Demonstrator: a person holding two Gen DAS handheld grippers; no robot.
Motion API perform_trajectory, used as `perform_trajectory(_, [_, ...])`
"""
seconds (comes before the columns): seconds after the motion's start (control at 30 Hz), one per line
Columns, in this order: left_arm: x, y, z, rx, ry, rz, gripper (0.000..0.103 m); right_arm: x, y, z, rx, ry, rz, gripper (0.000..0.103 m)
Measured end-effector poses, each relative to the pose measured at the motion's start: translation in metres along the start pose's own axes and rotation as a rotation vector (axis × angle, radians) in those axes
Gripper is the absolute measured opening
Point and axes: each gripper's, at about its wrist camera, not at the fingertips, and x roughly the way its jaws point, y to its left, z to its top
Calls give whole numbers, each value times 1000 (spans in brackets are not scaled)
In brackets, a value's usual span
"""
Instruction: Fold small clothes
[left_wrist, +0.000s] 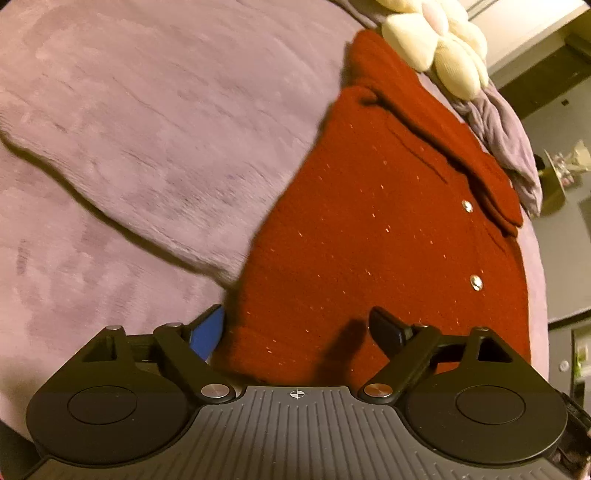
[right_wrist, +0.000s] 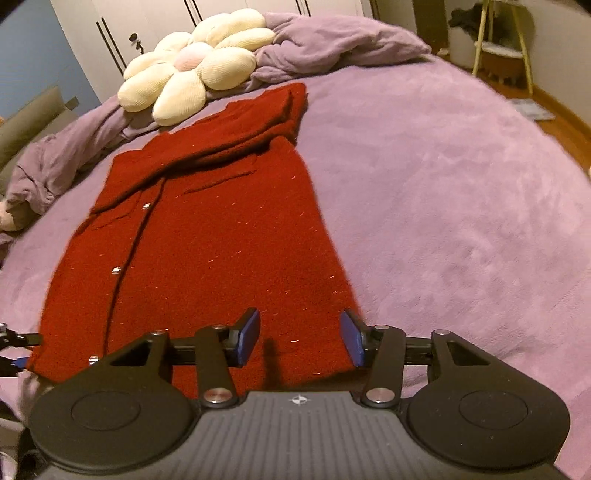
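Note:
A dark red knitted cardigan (left_wrist: 369, 229) with metal snap buttons lies flat on a purple bed cover (left_wrist: 129, 110), a sleeve folded across its upper part. It also shows in the right wrist view (right_wrist: 207, 236). My left gripper (left_wrist: 299, 328) is open, its fingers straddling the hem at the garment's left bottom corner. My right gripper (right_wrist: 299, 336) is open over the hem at the right bottom corner, its blue pads (right_wrist: 247, 336) just above the fabric. Neither holds cloth.
A cream flower-shaped cushion (right_wrist: 192, 70) and a bunched purple blanket (right_wrist: 332, 40) lie beyond the collar. A fold in the cover (left_wrist: 110, 206) runs left of the cardigan. A wooden floor and a stand (right_wrist: 506, 48) lie past the bed's right edge.

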Motion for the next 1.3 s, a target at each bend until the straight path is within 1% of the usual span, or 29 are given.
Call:
perform_trajectory(0.03, [2,-1,0,10,5,-5,87,2,-3,0,2,7,0,52])
perform_trajectory(0.17, [4,-3,4,50,31,-7,72,14,-14,1,10,59,20,53])
perform_trajectory(0.2, [3,-4,5,58,41,-12,70,17,-17,2,18,69,31,53])
perform_trajectory(0.23, [3,-5,6,69,49,-15,60,18,-19,3,23,76,44,45])
perform_trajectory(0.27, [2,-7,7,82,54,-19,52,19,-20,5,19,81,62,26])
perform_trajectory(0.3, [0,-7,8,94,57,-25,49,20,-23,6,21,94,89,20])
perform_trajectory(0.33, [-1,-8,9,104,61,-33,43,21,-26,8,39,105,111,19])
perform_trajectory(0.4, [0,-8,12,108,71,-41,42,24,-34,11,74,122,137,19])
perform_trajectory(0.43, [2,-8,12,108,76,-43,43,25,-39,12,95,132,158,22])
perform_trajectory(0.47, [4,-8,13,109,80,-42,51,27,-42,13,114,139,178,25])
perform_trajectory(0.5, [6,-8,13,108,88,-42,52,27,-45,14,131,147,197,25])
perform_trajectory(0.57, [9,-6,15,103,100,-60,55,30,-51,16,160,168,235,31])
perform_trajectory(0.6, [9,-6,15,98,104,-66,55,31,-53,18,175,178,252,31])
perform_trajectory(0.63, [9,-7,16,102,109,-73,53,33,-56,19,186,188,265,31])
perform_trajectory(0.67, [8,-7,17,111,112,-80,46,35,-56,21,190,197,270,31])
perform_trajectory(0.7, [7,-10,17,133,117,-85,41,37,-56,22,190,206,275,31])
perform_trajectory(0.73, [6,-13,17,150,120,-90,30,38,-56,23,189,211,274,24])
perform_trajectory(0.77, [4,-16,18,164,122,-97,22,40,-55,24,185,220,273,20])
perform_trajectory(0.8, [2,-19,19,167,124,-105,20,42,-54,26,180,233,277,14])
perform_trajectory(0.83, [-1,-23,21,169,122,-116,20,42,-52,27,176,239,282,13])
perform_trajectory(0.87, [-4,-28,24,176,115,-127,19,42,-51,29,179,245,299,12])
perform_trajectory(0.93, [-14,-40,33,190,80,-151,18,44,-51,37,214,247,371,11])
perform_trajectory(1.03, [-30,-65,56,210,-25,-181,18,52,-53,59,308,221,473,10])
perform_trajectory(1.07, [-33,-73,64,210,-58,-197,18,55,-51,67,318,205,485,10])
perform_trajectory(1.1, [-35,-83,75,209,-93,-215,17,58,-49,79,325,175,494,10])
perform_trajectory(1.17, [-34,-97,94,203,-150,-217,17,69,-44,103,342,125,501,9])
perform_trajectory(1.23, [-28,-106,115,182,-203,-202,15,81,-37,125,327,69,470,9])
perform_trajectory(1.3, [-16,-109,133,135,-231,-179,15,97,-33,145,321,21,416,9])
